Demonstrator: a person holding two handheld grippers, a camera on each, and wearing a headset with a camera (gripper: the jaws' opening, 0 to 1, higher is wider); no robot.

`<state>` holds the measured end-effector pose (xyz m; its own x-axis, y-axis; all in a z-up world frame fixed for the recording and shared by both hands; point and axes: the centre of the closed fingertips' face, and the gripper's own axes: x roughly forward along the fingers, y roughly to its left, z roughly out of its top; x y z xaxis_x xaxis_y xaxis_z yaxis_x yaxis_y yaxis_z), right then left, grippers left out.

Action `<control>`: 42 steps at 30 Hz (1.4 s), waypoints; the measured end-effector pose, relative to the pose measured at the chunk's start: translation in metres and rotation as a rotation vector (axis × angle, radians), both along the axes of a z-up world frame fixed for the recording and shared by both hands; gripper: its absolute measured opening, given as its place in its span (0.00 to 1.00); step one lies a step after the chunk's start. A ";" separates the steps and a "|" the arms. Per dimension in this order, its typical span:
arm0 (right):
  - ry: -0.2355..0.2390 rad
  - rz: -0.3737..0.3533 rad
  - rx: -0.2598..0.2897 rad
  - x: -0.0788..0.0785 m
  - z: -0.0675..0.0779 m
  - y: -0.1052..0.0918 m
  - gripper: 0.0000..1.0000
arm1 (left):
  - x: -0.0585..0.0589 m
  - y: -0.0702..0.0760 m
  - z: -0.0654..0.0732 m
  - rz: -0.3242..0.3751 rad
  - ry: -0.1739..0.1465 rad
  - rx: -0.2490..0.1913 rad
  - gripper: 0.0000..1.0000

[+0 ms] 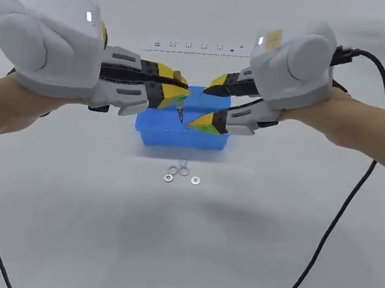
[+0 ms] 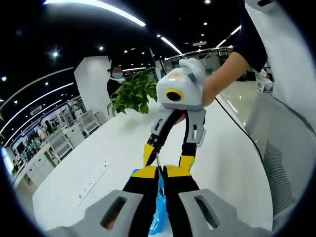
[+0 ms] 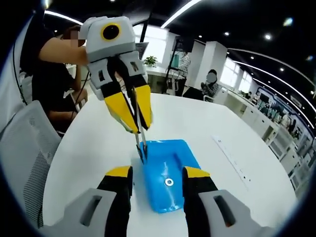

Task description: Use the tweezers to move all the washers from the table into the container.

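White bench [image 1: 88, 236] held five washers [image 1: 181, 171] near the blue container [image 1: 179, 137] — one washer [image 3: 169, 182] lay inside. Your left gripper [image 1: 178, 94] clenched the tweezers [image 3: 138, 136] above it; your right gripper [image 1: 202, 107] hung released — most work likely was left.

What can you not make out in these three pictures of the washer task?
- Head view: the inside of the blue container, mostly behind the left gripper and right gripper.
- Head view: the loose washers, too small and bunched to count surely.
- Right gripper view: whether the tips of the tweezers hold anything, too small.
- Left gripper view: the container's contents, behind that gripper's own jaws.
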<state>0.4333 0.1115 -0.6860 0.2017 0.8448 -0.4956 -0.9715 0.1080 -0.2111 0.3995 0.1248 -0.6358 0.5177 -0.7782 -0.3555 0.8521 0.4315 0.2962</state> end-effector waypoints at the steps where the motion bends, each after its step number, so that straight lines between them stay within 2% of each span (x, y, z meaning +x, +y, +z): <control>1: 0.001 -0.006 0.004 -0.001 0.001 -0.005 0.45 | -0.003 0.001 -0.001 0.004 0.001 -0.002 0.07; 6: 0.020 -0.021 0.057 -0.013 0.007 -0.030 0.52 | -0.021 0.008 -0.007 0.029 -0.001 -0.027 0.07; 9: 0.047 -0.024 0.071 -0.023 0.004 -0.038 0.55 | -0.030 0.011 -0.011 0.037 0.010 -0.036 0.07; 13: 0.071 -0.013 0.017 -0.043 -0.017 -0.049 0.59 | -0.042 0.014 -0.024 0.044 0.030 -0.035 0.07; 15: 0.091 -0.006 0.010 -0.053 -0.026 -0.051 0.61 | -0.047 0.014 -0.031 0.047 0.048 -0.043 0.07; 19: 0.160 0.020 -0.006 -0.076 -0.046 -0.052 0.72 | -0.054 0.012 -0.046 0.053 0.063 -0.049 0.07; 21: 0.143 0.054 -0.056 -0.085 -0.056 -0.055 0.73 | -0.055 0.010 -0.051 0.049 0.067 -0.053 0.07; 28: 0.182 0.024 -0.033 -0.092 -0.060 -0.057 0.73 | -0.056 0.006 -0.059 0.033 0.079 -0.062 0.07; 33: 0.190 0.000 -0.027 -0.088 -0.059 -0.061 0.73 | -0.054 0.007 -0.061 0.043 0.087 -0.096 0.07; 36: 0.216 -0.028 0.006 -0.086 -0.056 -0.063 0.73 | -0.052 0.008 -0.063 0.050 0.092 -0.099 0.07; 42: 0.236 -0.043 0.001 -0.084 -0.063 -0.068 0.73 | -0.049 0.010 -0.068 0.054 0.104 -0.100 0.07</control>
<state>0.3490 0.0431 -0.7492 0.1167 0.8384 -0.5324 -0.9883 0.1509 0.0210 0.3501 0.1343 -0.7042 0.5243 -0.7843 -0.3317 0.8506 0.5006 0.1607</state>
